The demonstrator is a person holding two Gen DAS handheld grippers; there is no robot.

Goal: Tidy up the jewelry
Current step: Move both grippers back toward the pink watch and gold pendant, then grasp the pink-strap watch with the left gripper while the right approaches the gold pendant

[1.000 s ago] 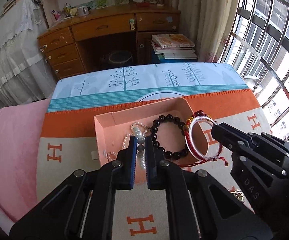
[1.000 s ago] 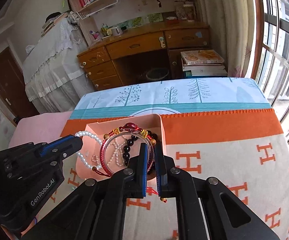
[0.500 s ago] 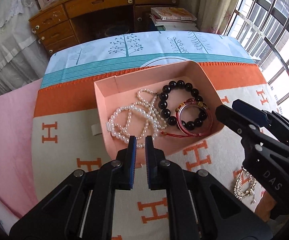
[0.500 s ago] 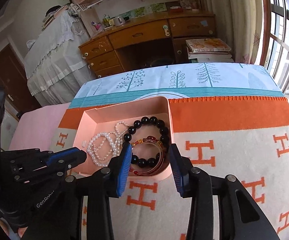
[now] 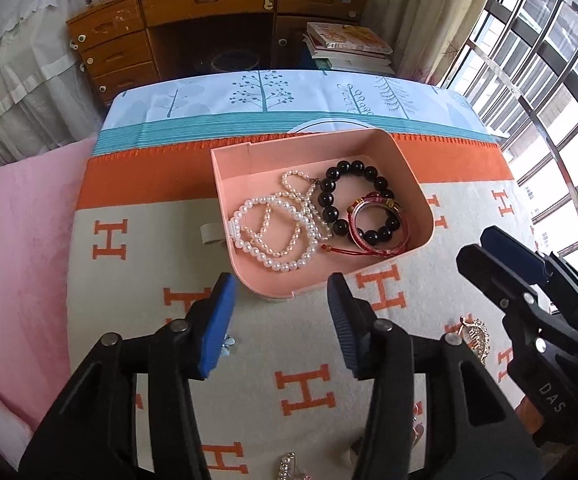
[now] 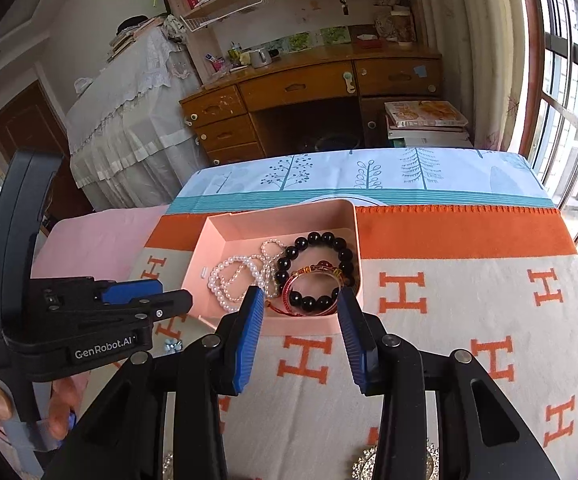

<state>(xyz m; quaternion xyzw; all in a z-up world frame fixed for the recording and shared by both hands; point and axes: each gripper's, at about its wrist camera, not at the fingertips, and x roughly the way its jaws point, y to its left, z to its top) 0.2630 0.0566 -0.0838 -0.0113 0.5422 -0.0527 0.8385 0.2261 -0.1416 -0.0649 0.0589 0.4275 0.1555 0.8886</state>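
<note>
Left gripper (image 5: pixel 279 300): jaws spread, empty, just before pink box (image 5: pixel 423 216).
Right gripper (image 6: pixel 300 316): likewise released.
Pearl strand (image 5: pixel 273 230): lay inside box; probably light, limp, slippery; best pinched across beads.

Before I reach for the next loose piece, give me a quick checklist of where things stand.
1. Left tool open and holding nothing: ok.
2. Right tool open and holding nothing: ok.
3. Pearl necklace, black bead bracelet and red bangle lying inside the pink box: ok.
4. Nothing hanging over the box rim: ok; the bangle's red cord lies on the box floor.
5. Next piece located: ok; a gold piece lies on the blanket right of the left tool.
6. What the pieces at the bottom edge are: cannot tell.
</note>
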